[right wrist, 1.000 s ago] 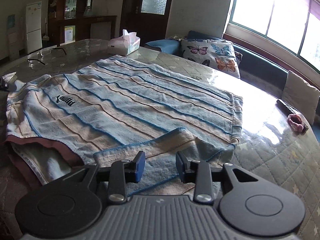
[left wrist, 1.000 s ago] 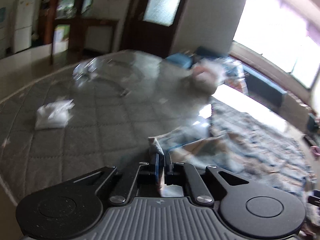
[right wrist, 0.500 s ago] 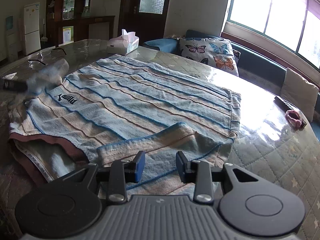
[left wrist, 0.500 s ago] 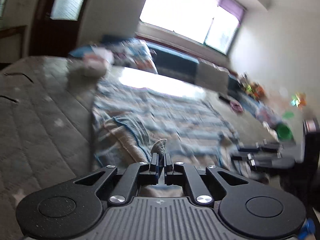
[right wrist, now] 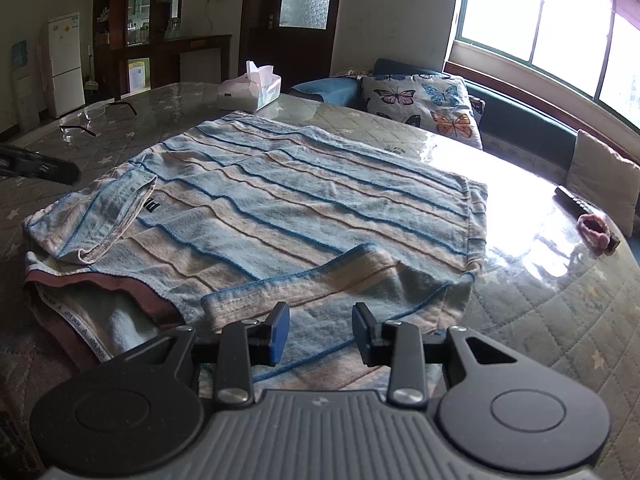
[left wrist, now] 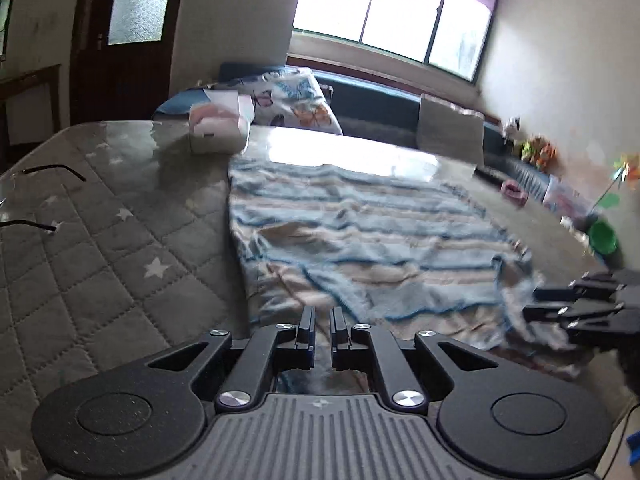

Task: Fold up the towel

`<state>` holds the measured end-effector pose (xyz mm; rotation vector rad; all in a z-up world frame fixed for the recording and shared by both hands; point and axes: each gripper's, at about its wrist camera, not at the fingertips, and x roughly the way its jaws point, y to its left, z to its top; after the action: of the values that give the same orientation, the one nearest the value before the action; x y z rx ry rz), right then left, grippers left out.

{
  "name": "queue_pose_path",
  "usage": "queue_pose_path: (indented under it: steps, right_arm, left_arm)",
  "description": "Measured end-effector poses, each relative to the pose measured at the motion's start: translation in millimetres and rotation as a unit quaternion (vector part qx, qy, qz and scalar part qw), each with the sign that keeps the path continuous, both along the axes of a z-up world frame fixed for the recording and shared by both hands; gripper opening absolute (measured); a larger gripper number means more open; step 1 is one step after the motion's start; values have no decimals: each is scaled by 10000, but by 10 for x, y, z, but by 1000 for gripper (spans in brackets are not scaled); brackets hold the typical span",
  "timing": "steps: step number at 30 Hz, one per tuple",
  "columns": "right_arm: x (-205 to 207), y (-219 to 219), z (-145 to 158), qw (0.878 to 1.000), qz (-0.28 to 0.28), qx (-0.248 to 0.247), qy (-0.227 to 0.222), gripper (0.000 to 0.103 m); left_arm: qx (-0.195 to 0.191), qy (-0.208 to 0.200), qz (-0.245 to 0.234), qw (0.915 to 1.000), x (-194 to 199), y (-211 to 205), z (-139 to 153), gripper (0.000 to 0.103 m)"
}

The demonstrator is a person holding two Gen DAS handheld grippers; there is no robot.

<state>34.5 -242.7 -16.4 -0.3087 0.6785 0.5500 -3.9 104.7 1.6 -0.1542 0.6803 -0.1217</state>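
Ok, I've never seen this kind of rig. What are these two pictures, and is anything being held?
There is no robot: a person carries tongs in each hand, each with a fisheye camera looking along its fingers. One picture is from the left tongs, the other from the right tongs. On the quilted table lies a striped towel, partly folded, with a tissue box and glasses beyond. The left tongs are almost shut and the right are open; neither holds anything.

Towel: logo half hidden under flap, unreadable; white edge strip has tiny repeated print, illegible.
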Motion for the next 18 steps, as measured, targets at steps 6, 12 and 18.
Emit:
queue_pose_path:
  steps: [6, 12, 18]
  right_arm:
    - [-95, -48, 8, 9999, 66, -45, 102, 34]
    - [-273, -233, 87, 9999, 73, -57, 127, 34]
    - [-566, -416, 39, 9994, 121, -224, 222, 34]
  left_arm:
    - [260, 46, -146, 9995, -36, -88, -34, 8]
    - [393, -73, -381, 9985, -39, -202, 5, 11]
    - [685, -1, -585, 9959, -157, -303, -141, 17]
